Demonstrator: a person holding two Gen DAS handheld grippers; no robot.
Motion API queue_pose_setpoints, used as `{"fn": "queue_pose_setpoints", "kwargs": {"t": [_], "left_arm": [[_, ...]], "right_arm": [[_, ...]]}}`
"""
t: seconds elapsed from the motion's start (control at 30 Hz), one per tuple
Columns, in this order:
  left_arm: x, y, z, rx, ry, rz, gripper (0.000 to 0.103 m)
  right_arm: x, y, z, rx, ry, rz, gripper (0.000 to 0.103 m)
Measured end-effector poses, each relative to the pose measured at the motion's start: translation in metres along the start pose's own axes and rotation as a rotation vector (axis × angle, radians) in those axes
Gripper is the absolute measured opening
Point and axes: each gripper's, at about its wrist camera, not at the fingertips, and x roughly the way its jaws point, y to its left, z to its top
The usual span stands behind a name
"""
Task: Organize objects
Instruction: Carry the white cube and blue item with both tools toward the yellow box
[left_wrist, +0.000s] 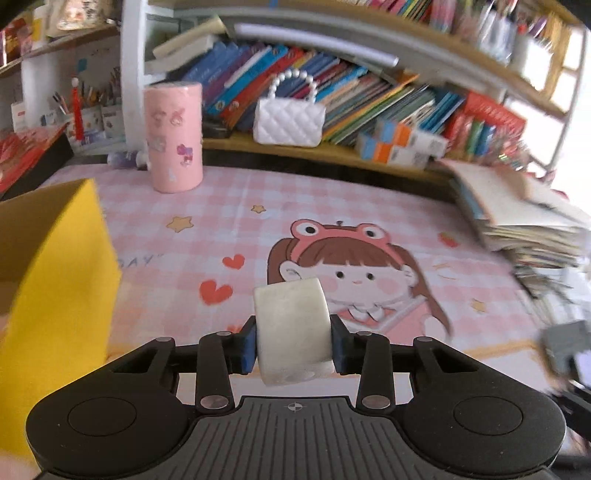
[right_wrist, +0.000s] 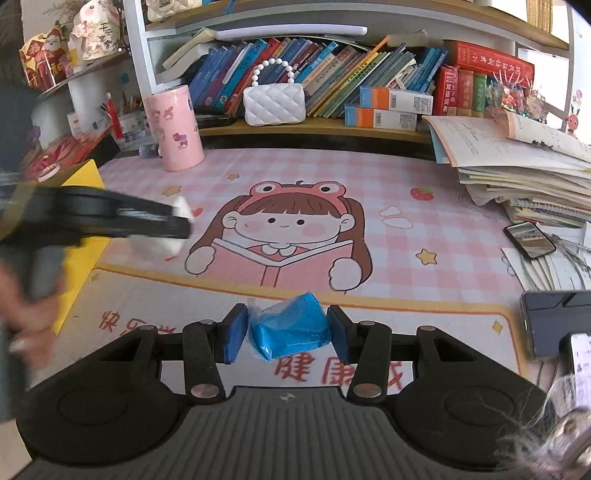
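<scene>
My left gripper (left_wrist: 293, 347) is shut on a white rounded block (left_wrist: 291, 325), which looks like a roll; its blue pads press on both sides and it hangs above the pink cartoon desk mat (left_wrist: 332, 206). A yellow open box (left_wrist: 55, 280) stands close on the left. In the right wrist view my right gripper (right_wrist: 287, 332) is shut on a blue plastic-wrapped packet (right_wrist: 291, 328), low over the mat's front edge. The left gripper (right_wrist: 110, 218) shows there too, blurred, with the white block (right_wrist: 181, 212) at its tip beside the yellow box (right_wrist: 86, 177).
A pink sticker-covered cylinder (right_wrist: 173, 129) stands at the back left of the mat. A white quilted purse (right_wrist: 275, 101) sits on the bookshelf ledge. A messy pile of books and papers (right_wrist: 517, 166) and two phones (right_wrist: 530, 240) lie on the right.
</scene>
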Motion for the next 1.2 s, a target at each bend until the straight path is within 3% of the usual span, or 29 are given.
{"fn": "queue_pose_setpoints", "kwargs": {"t": [0.2, 0.67, 1.2], "left_arm": [[-0.063, 0.024, -0.042, -0.045, 0.014, -0.04, 0.036], [-0.132, 0.103, -0.083, -0.152, -0.027, -0.013, 0.036], [-0.21, 0.185, -0.136, -0.225, -0.048, 0.025, 0.035]], "right_arm": [[-0.01, 0.029, -0.006, -0.028, -0.007, 0.004, 0.045], [-0.036, 0.126, -0.022, -0.13, -0.016, 0.085, 0.045], [-0.076, 0.24, -0.068, -0.217, -0.004, 0.164, 0.045]]}}
